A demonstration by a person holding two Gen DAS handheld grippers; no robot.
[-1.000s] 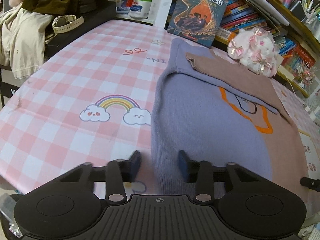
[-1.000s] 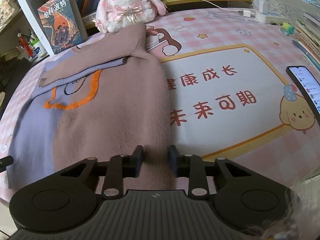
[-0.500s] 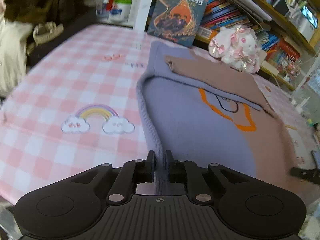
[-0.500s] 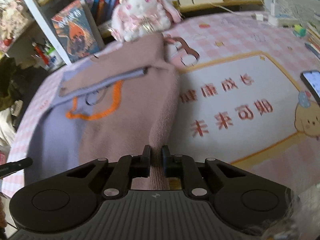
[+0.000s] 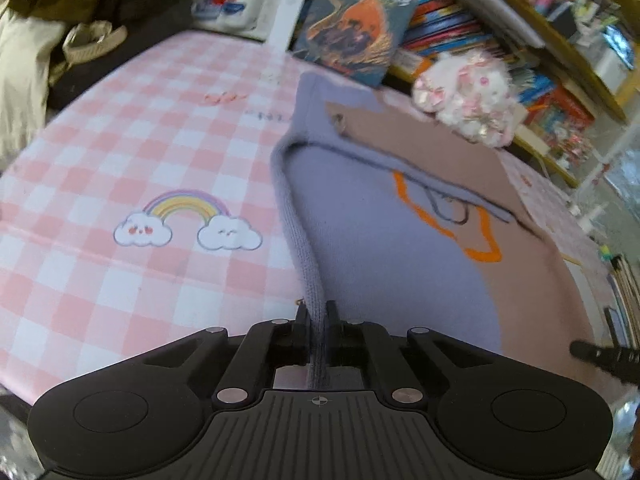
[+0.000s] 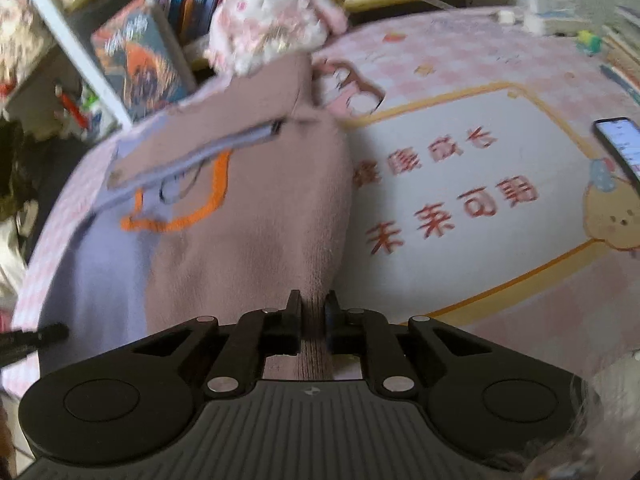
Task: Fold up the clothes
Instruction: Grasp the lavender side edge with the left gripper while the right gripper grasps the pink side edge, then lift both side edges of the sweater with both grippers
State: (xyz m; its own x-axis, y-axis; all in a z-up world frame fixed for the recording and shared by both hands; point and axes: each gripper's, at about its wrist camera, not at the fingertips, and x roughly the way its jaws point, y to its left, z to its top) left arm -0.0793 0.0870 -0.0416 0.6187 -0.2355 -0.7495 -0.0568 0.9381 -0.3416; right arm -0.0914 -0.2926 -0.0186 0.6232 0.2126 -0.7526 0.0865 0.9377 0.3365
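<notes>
Left of the sweater (image 5: 384,280), the pink checked tablecloth (image 5: 120,152) lies bare around the rainbow print (image 5: 186,220), giving wide room for a gripper. The far edge is crowded: an upright book (image 5: 360,28) and a plush rabbit (image 5: 464,96) stand just beyond the sweater's collar end, with bookshelves (image 5: 520,40) behind. Right of the sweater, the printed mat (image 6: 480,184) is open up to a phone (image 6: 620,140) at the right rim. A pile of clothes (image 5: 24,52) borders the far left corner.
</notes>
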